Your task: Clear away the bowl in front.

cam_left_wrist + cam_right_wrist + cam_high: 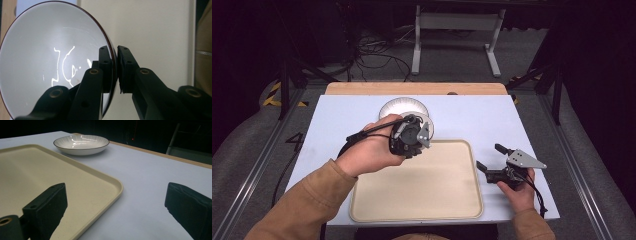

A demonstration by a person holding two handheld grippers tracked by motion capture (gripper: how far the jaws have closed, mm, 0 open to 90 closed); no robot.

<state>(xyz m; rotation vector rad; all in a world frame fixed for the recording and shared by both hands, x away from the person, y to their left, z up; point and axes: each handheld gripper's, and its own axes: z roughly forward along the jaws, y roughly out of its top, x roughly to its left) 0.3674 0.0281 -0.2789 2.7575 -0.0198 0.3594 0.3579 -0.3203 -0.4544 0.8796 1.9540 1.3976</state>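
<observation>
The left hand-held gripper (pixel 115 72) is closed on the rim of a small white glossy plate with dark edge (pixel 52 57), tilted on edge over the beige plastic tray (pixel 427 180). The right hand-held gripper (pixel 489 157) is wide open, empty.

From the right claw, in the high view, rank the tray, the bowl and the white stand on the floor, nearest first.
1. Tray: just left of the right claw.
2. Bowl: farther left and back, on the table.
3. White stand: beyond the table, on the floor.
</observation>
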